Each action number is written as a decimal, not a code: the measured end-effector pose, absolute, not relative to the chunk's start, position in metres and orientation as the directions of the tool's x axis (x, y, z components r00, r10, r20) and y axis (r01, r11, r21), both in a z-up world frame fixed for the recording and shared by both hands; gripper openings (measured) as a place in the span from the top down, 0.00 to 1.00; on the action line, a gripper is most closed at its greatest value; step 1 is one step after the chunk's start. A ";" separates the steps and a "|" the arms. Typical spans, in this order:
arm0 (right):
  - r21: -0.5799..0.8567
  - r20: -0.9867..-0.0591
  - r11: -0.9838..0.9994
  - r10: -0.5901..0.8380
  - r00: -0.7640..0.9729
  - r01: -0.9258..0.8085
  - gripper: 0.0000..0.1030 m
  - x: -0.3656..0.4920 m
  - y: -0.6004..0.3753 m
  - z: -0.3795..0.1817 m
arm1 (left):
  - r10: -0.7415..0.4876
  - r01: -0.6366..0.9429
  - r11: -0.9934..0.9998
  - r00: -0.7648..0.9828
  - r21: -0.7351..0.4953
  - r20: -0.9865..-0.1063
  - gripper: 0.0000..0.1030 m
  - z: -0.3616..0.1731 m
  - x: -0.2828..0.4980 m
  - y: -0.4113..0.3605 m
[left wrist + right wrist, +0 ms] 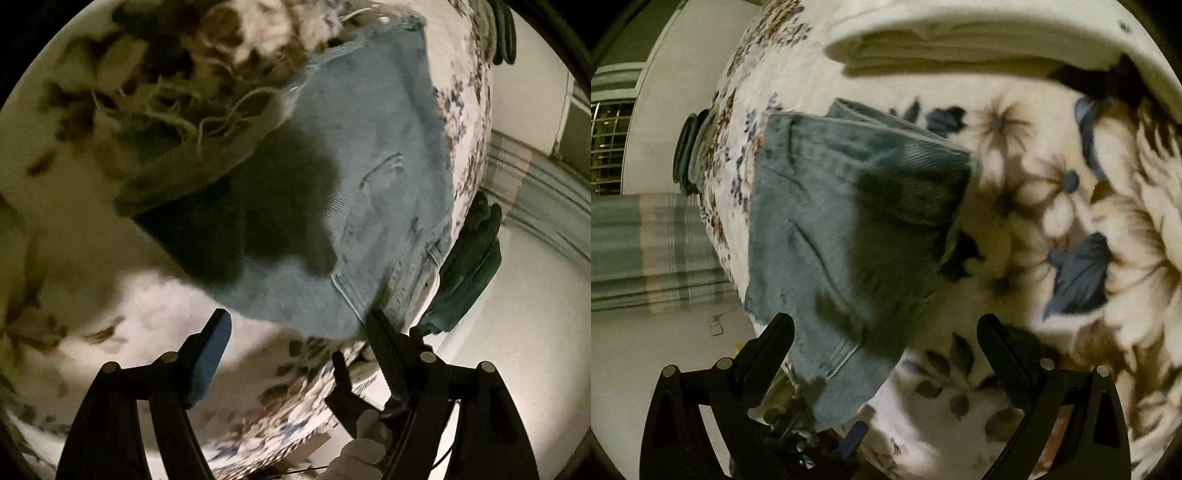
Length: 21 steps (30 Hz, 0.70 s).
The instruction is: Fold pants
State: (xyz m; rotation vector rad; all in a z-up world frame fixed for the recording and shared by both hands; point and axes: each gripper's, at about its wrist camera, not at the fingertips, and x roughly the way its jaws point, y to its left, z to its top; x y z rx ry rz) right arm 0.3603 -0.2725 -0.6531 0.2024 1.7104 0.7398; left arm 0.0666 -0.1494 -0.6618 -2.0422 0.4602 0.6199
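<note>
Light blue denim pants (369,177) lie folded into a compact stack on a floral blanket (155,302), with frayed hem threads at the far end. In the right wrist view the same pants (827,229) lie near the bed's left edge. My left gripper (299,328) is open and empty, just above the near edge of the pants. My right gripper (886,332) is open and empty, its left finger (772,343) beside the lower corner of the pants.
A dark green garment (469,266) hangs over the bed's side edge, also seen in the right wrist view (689,155). A striped rug (653,251) lies on the floor. A folded white stack (960,40) sits at the far end of the bed.
</note>
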 end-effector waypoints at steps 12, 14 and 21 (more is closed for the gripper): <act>0.666 -0.744 0.716 0.615 -0.261 -0.209 0.18 0.385 -0.250 -0.675 | 0.017 -0.495 -0.559 0.796 -0.665 -0.605 0.28 -0.682 0.068 -0.116; 0.673 -0.738 0.712 0.629 -0.242 -0.201 0.22 0.389 -0.244 -0.677 | 0.026 -0.494 -0.552 0.795 -0.671 -0.606 0.29 -0.682 0.070 -0.108; 0.658 -0.753 0.737 0.644 -0.138 -0.152 0.68 0.394 -0.239 -0.678 | 0.066 -0.532 -0.505 0.761 -0.679 -0.645 0.66 -0.673 0.075 -0.095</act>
